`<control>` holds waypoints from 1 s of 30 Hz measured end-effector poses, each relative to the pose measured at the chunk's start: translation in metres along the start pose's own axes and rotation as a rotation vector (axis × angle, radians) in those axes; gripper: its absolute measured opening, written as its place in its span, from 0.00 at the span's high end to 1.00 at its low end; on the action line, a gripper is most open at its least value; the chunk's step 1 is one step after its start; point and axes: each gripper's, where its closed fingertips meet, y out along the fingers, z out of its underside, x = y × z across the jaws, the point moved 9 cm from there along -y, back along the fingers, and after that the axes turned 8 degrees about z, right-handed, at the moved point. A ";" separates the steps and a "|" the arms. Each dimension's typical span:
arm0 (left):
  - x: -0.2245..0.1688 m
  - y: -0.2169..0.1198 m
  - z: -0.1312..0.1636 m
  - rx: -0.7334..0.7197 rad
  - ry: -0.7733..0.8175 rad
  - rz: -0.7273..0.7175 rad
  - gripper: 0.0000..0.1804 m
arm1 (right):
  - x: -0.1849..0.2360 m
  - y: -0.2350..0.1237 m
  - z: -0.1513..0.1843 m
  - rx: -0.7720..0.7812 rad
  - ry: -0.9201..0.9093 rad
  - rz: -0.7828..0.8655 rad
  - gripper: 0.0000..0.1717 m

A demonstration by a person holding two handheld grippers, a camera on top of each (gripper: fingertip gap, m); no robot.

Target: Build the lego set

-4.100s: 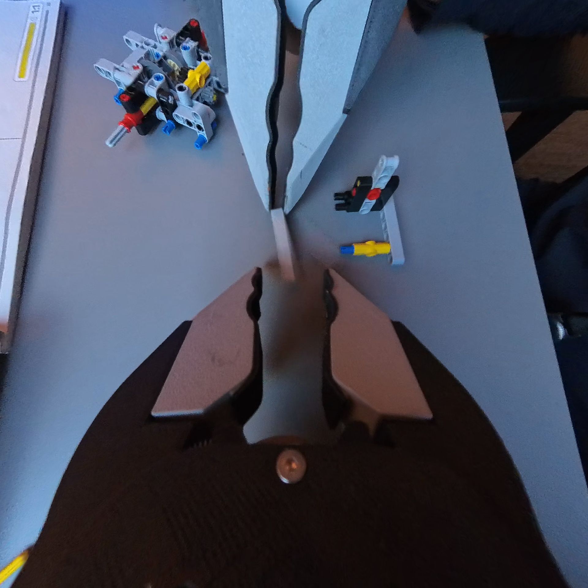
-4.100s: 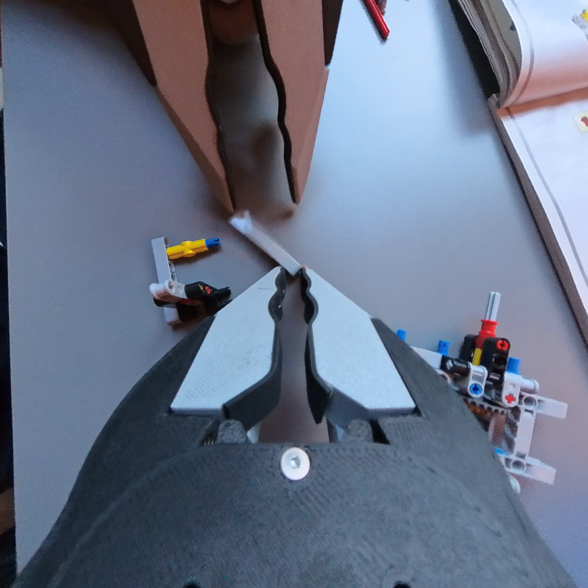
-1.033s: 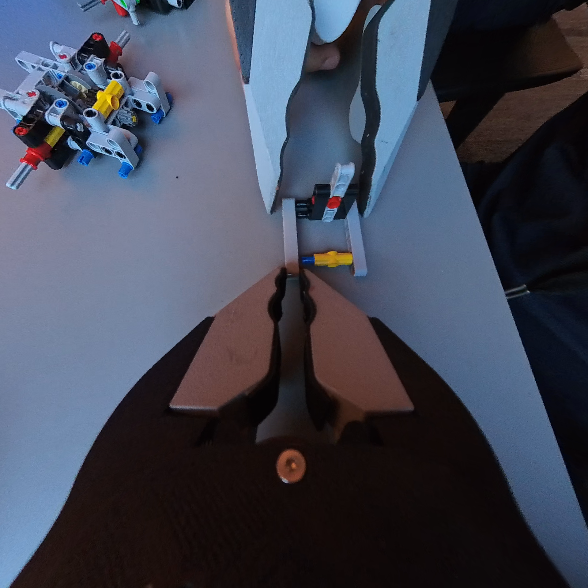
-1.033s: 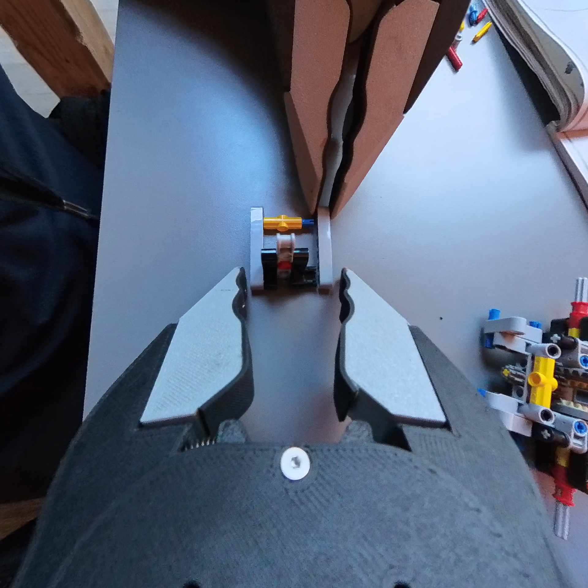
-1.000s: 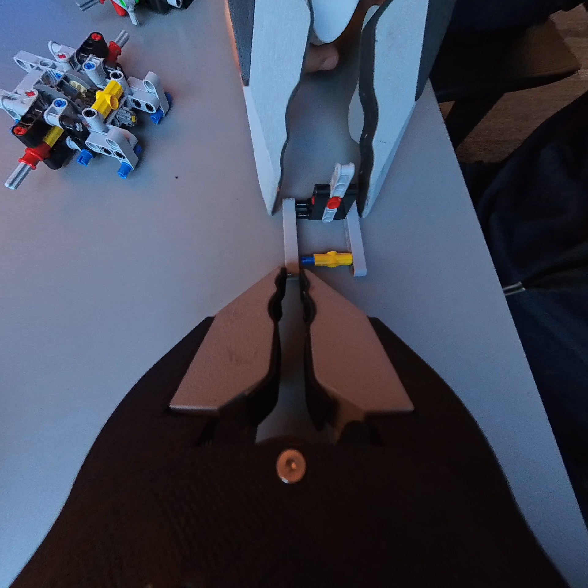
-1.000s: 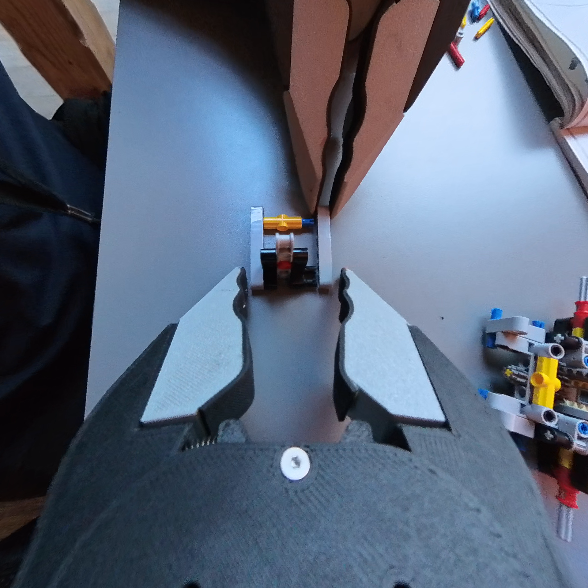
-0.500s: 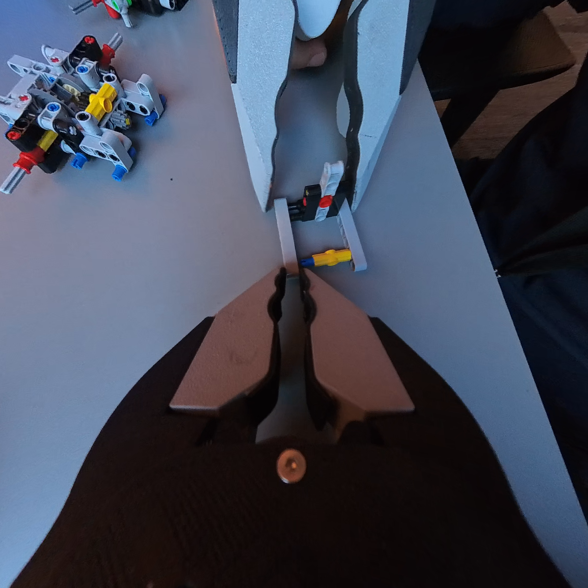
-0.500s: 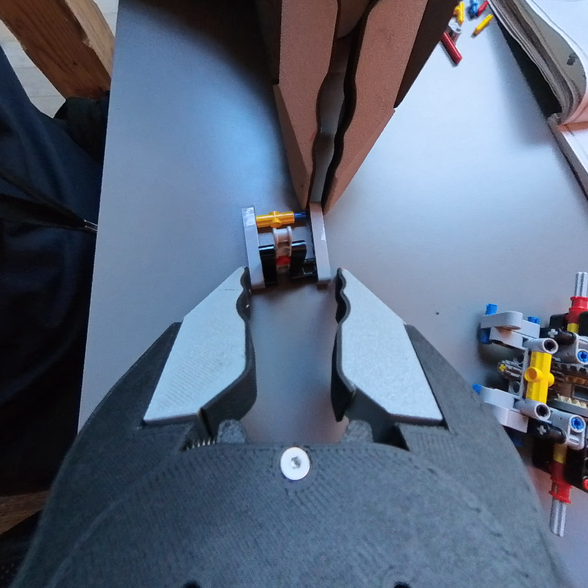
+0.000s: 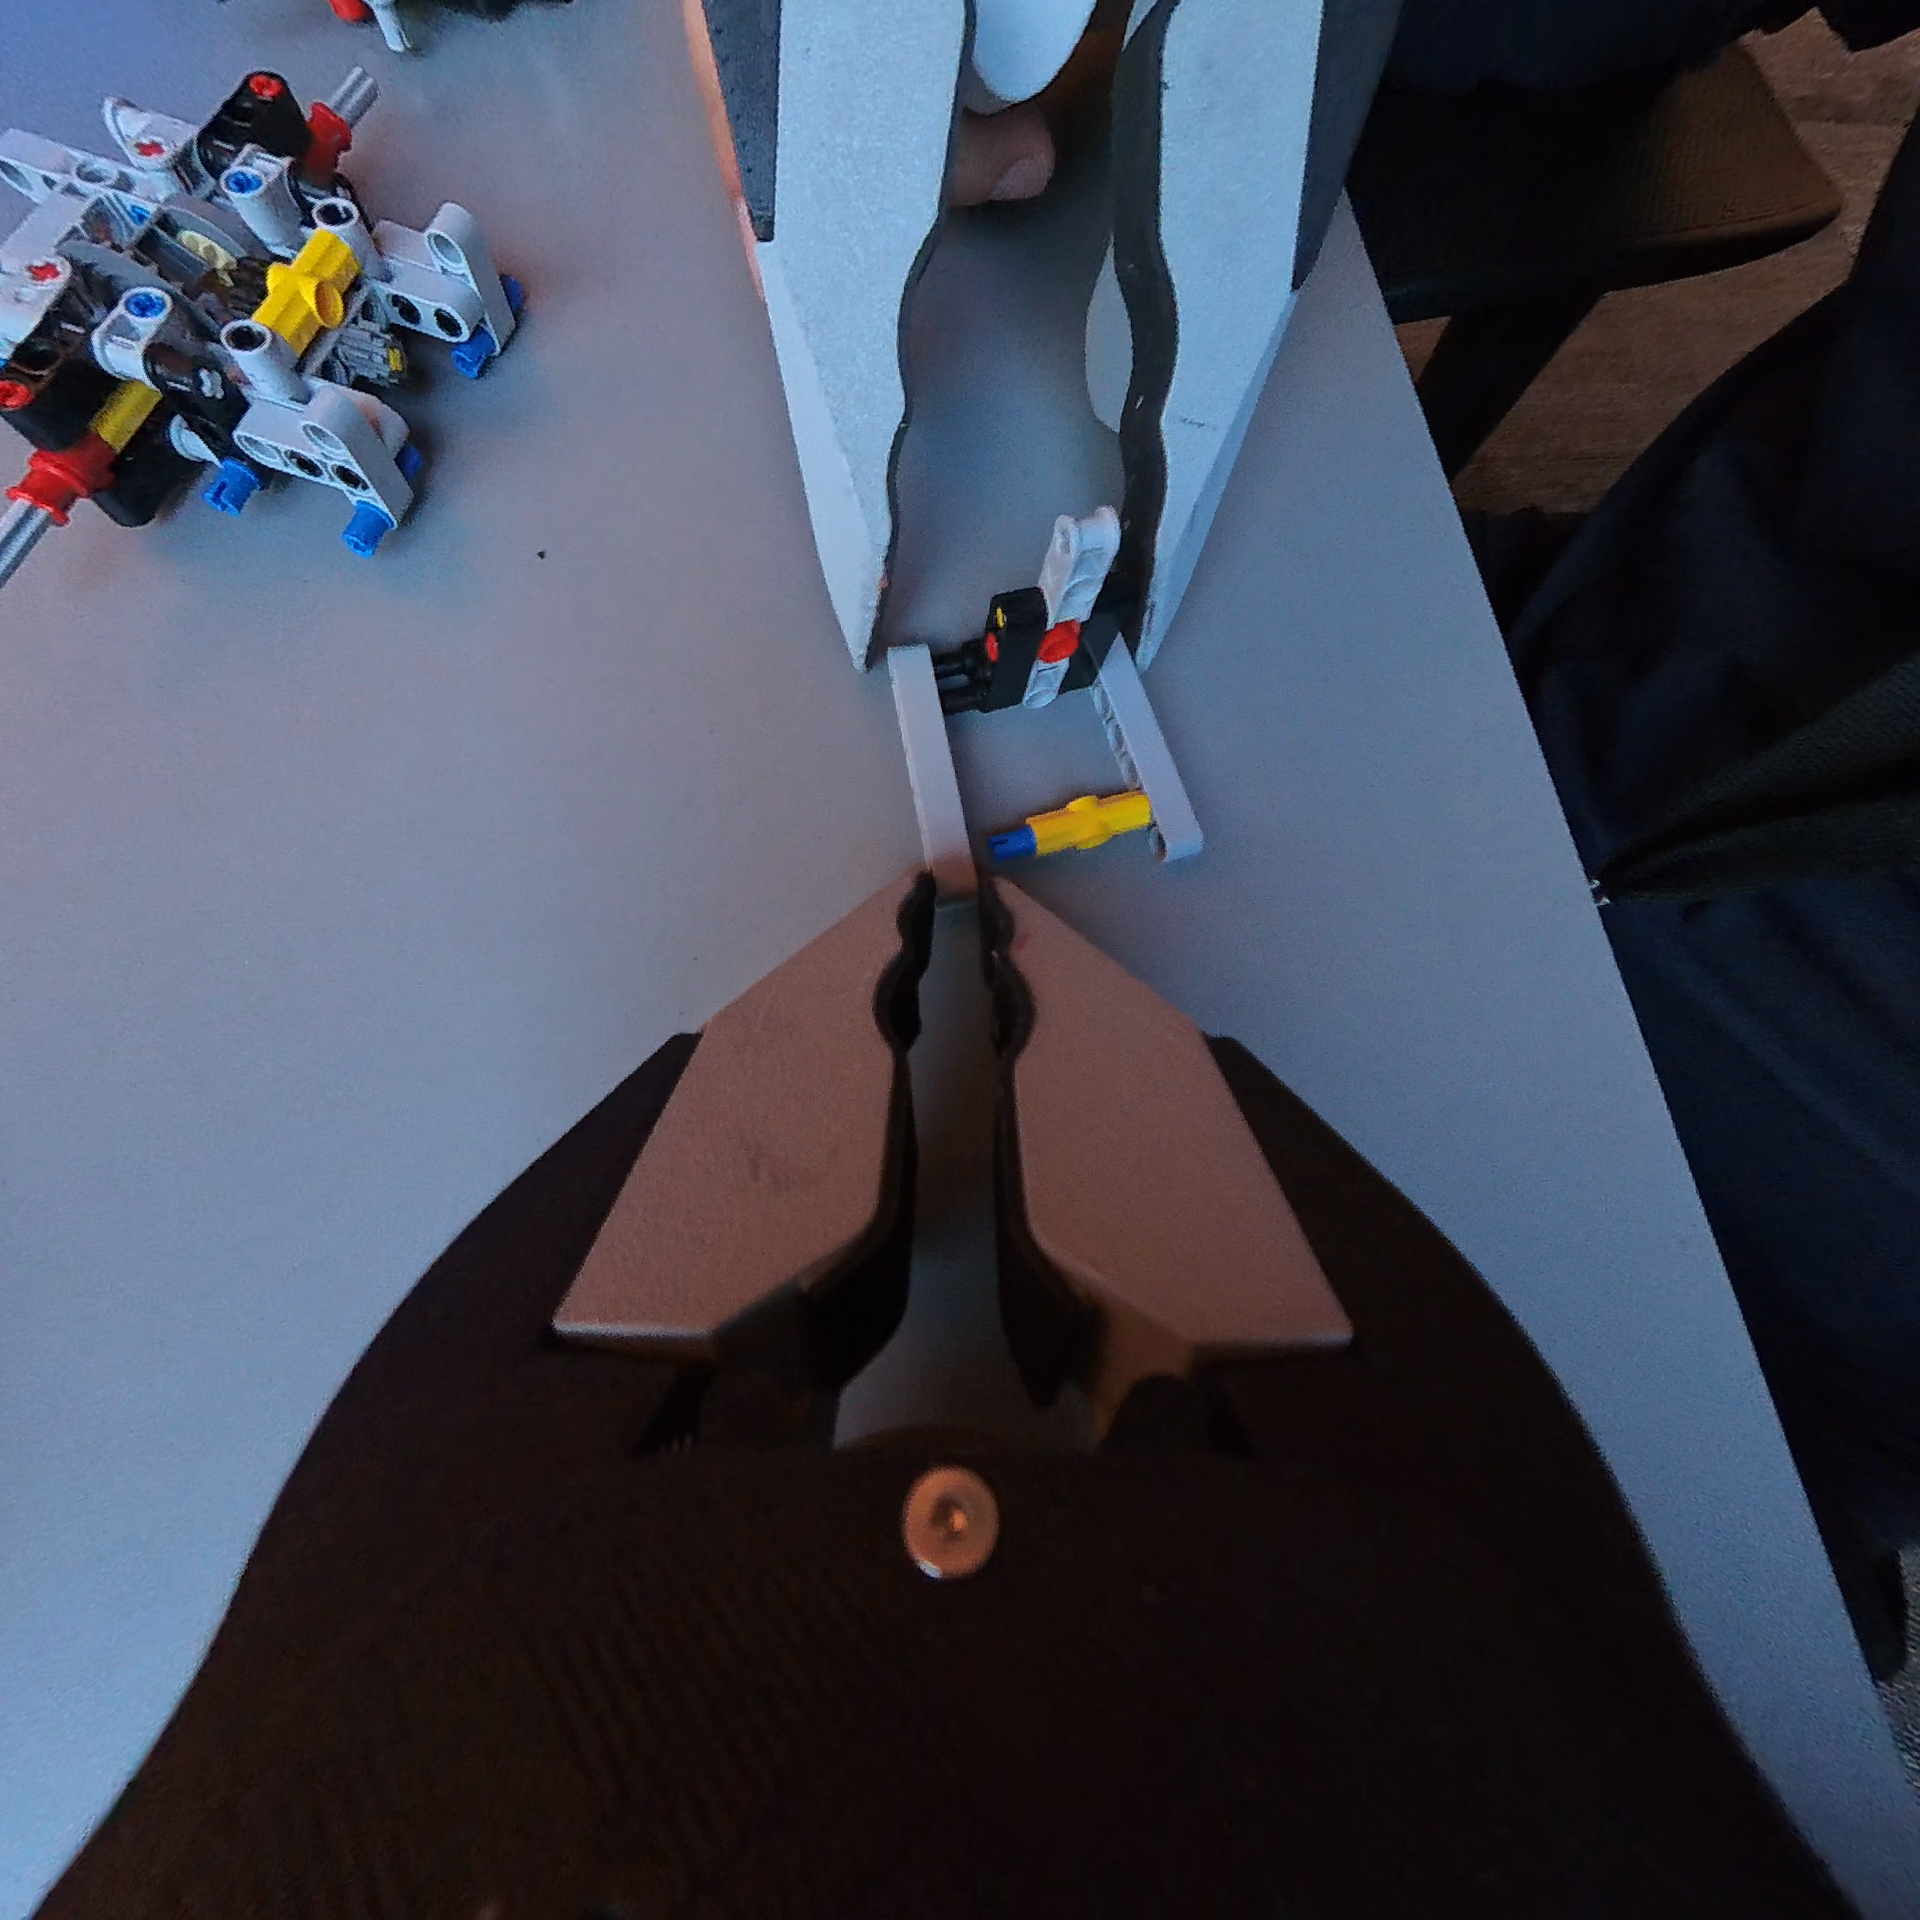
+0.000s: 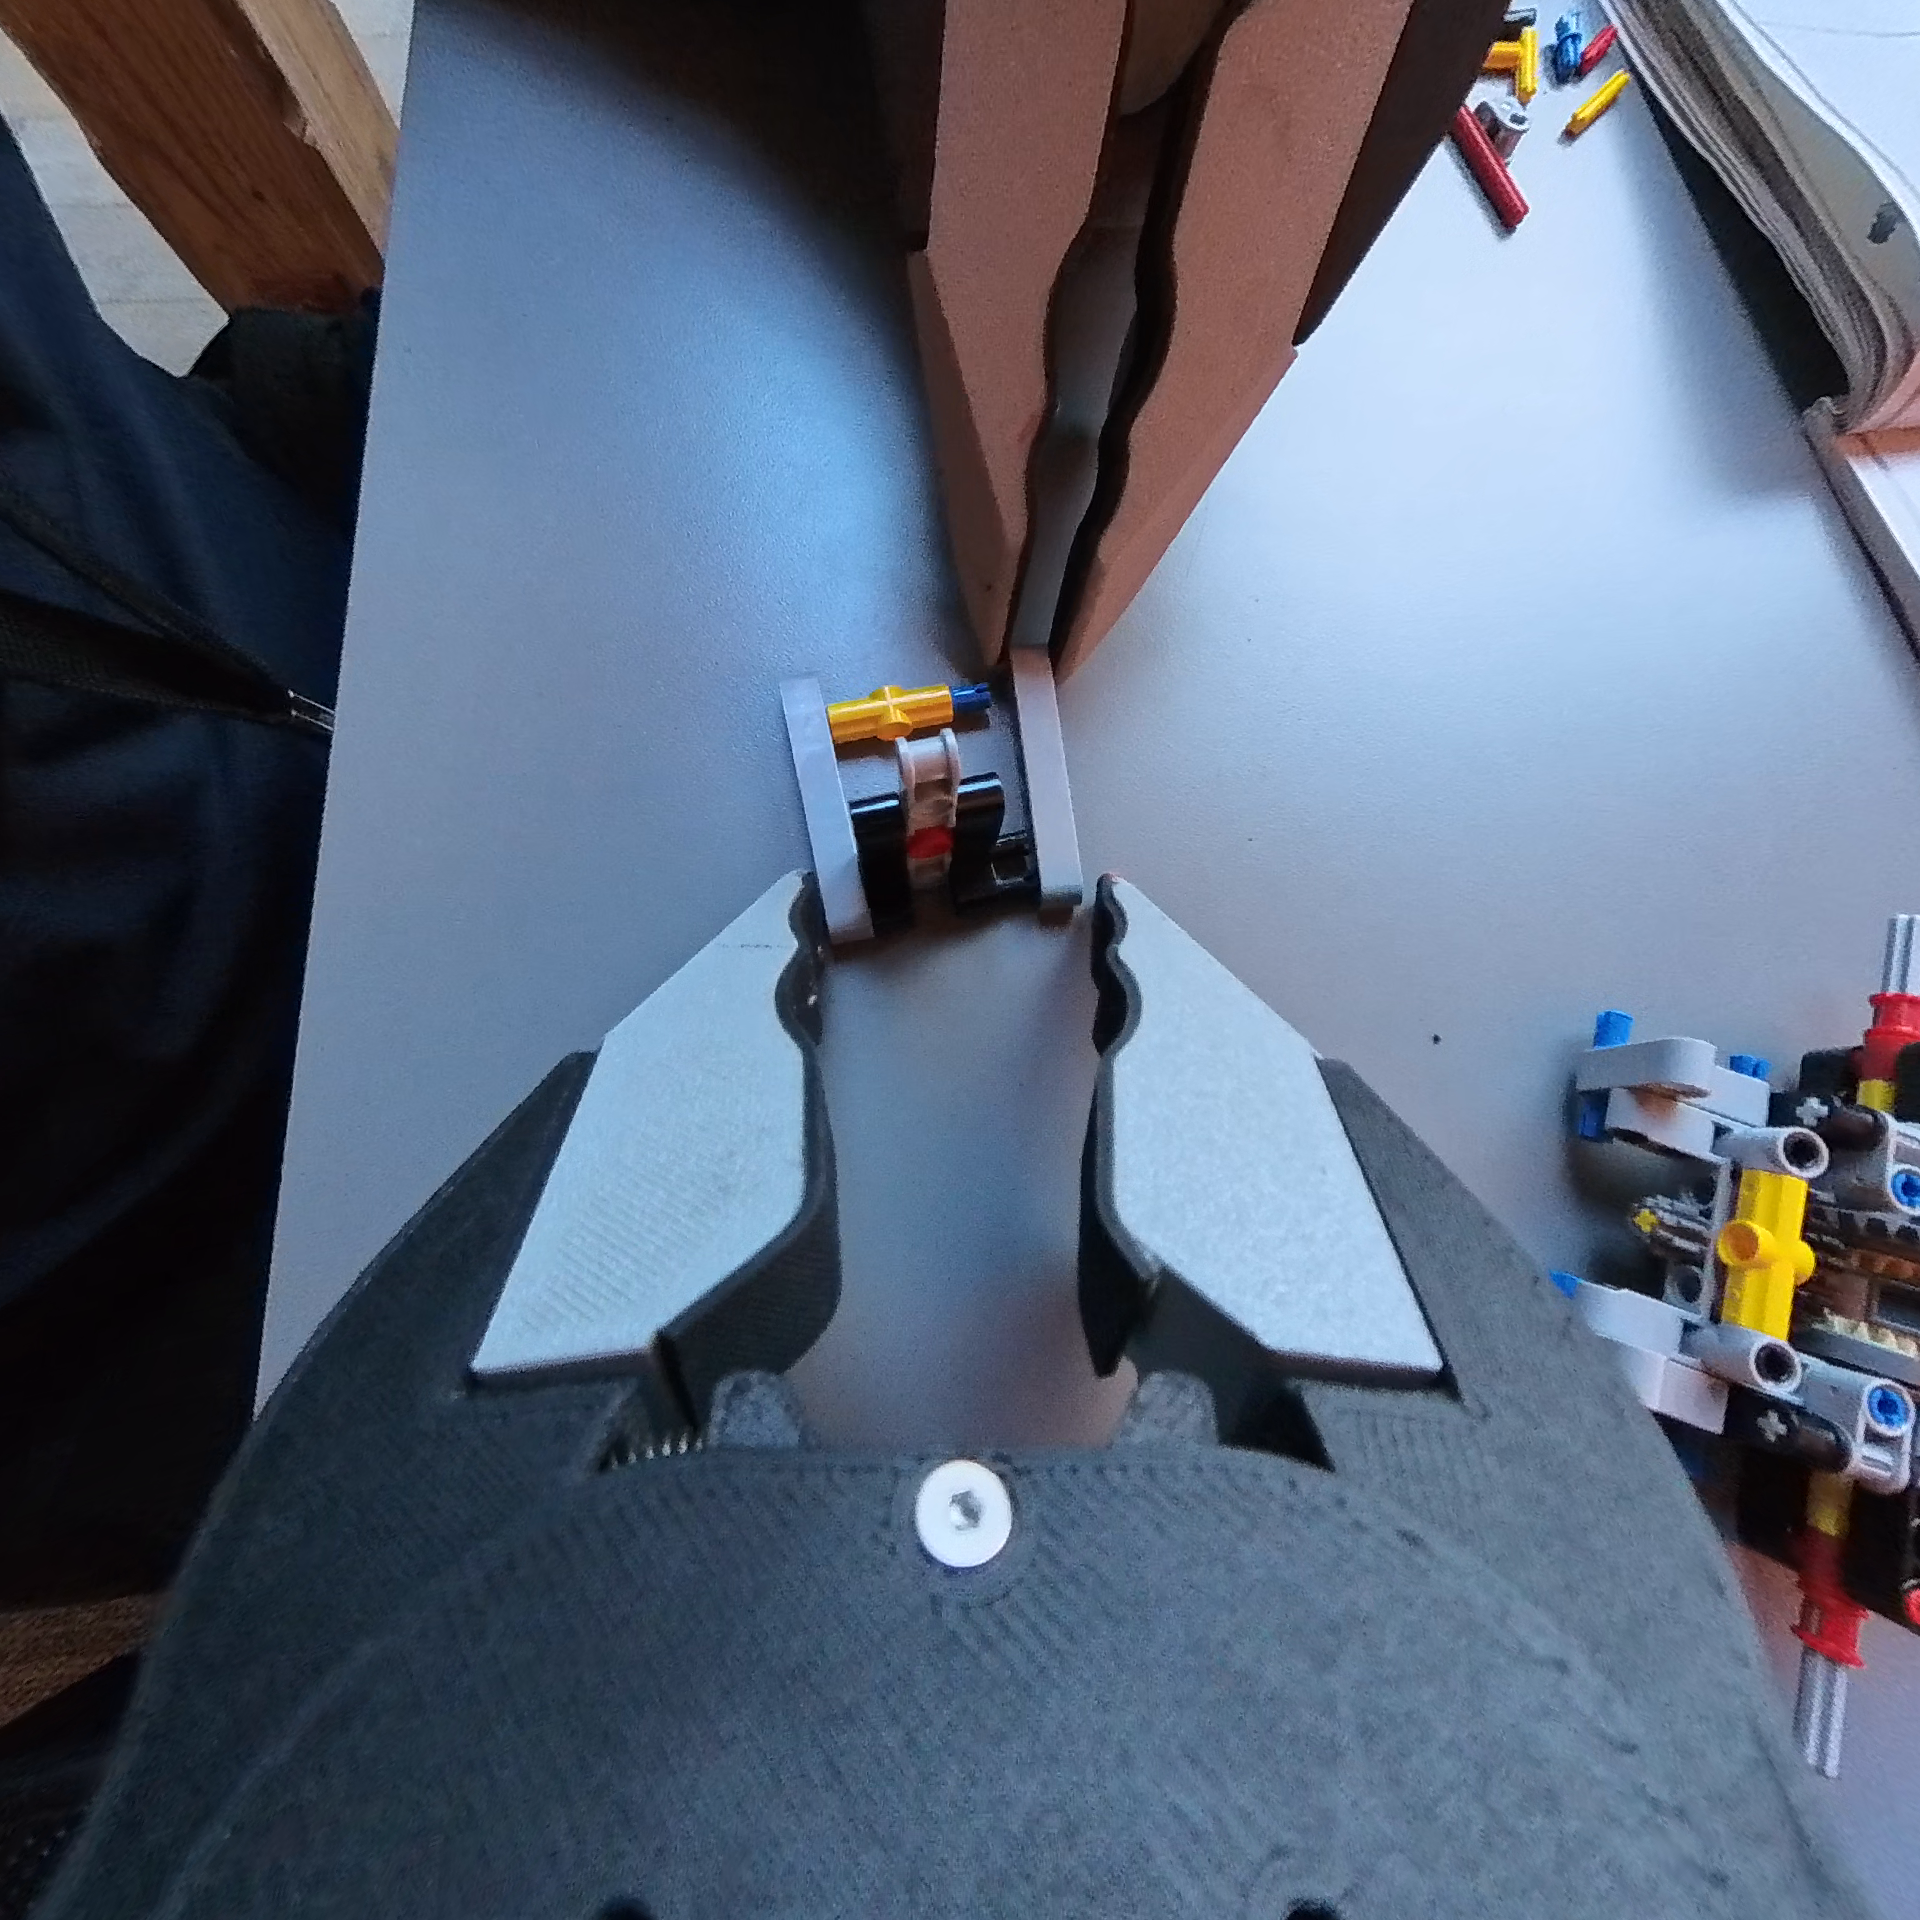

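**Two grippers meet at a small brick assembly on a grey table**

The left gripper [image 9: 956,894] has its fingers nearly closed, pinching the near end of a loose grey beam [image 9: 928,764]. Facing it, the right gripper [image 10: 951,899] stands open, its fingertips on either side of a small assembly [image 10: 920,810] of a second grey beam, black blocks and a yellow pin. A larger brick model [image 9: 218,312] lies well apart.
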 end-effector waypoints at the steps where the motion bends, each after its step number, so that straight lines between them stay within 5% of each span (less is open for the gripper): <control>1: 0.000 0.000 0.000 -0.001 -0.004 0.001 0.97 | 0.000 0.000 0.000 -0.001 -0.004 -0.001 0.71; 19: -0.004 0.000 0.000 0.007 0.001 0.015 0.96 | 0.001 0.003 -0.002 0.000 -0.007 -0.033 0.73; 24: -0.005 0.001 -0.003 0.012 -0.005 0.005 0.79 | 0.001 0.003 -0.003 -0.001 -0.012 -0.032 0.74; 30: -0.012 0.006 -0.006 0.041 0.038 -0.010 0.82 | 0.001 0.003 -0.003 -0.001 -0.008 -0.031 0.74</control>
